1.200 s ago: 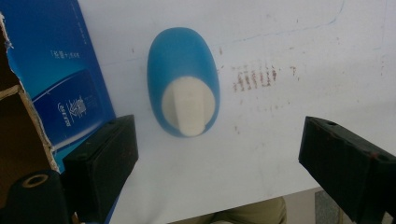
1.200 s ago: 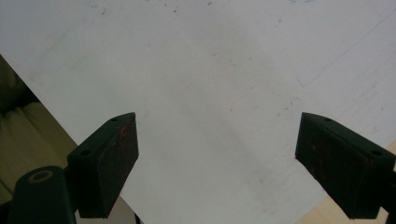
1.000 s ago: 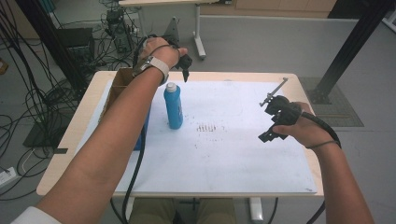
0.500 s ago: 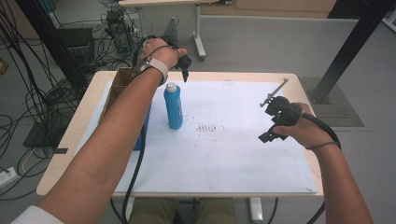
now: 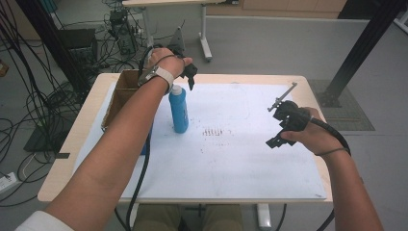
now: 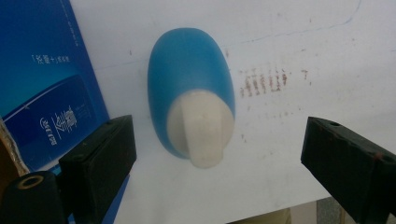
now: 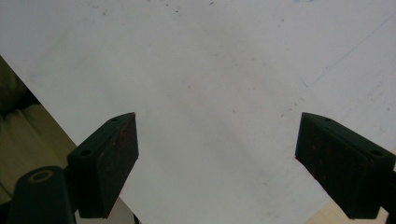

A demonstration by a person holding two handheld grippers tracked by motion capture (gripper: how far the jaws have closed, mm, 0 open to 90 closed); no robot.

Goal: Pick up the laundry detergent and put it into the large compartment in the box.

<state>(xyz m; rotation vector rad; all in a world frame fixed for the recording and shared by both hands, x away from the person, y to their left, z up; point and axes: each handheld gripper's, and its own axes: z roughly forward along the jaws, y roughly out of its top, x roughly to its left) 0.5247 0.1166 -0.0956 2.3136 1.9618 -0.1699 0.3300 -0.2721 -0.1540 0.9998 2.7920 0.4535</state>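
I look down on a big white sheet [image 5: 240,154] that covers most of the wooden table [image 5: 65,159]. At the far left edge sits a brown cardboard box [image 5: 118,94], and a flat blue packet [image 6: 42,74] lies next to it. On the sheet, near the box, stands the blue bottle [image 5: 179,111] with its white cap [image 6: 201,133] on top. That bottle is the thing I want to pick up.

My left gripper [image 6: 215,158] hangs right over the bottle and points down at it. Its jaws are wide open and hold nothing. In the left gripper view the cap sits between the two jaws, a bit closer to the left one.

To do this well, I think I should slide over a little so the cap is in the middle. Then I go straight down and close softly on the neck or the body. The bottle is tall and thin, so a bump from one jaw could tip it over.

The blue packet and the box are close on one side, so that jaw has little room.

My right gripper [image 5: 284,126] floats above the bare sheet, well apart from the bottle. Its jaws are wide open too, and empty. Some small brown marks [image 5: 211,132] are on the sheet, but they block nothing.
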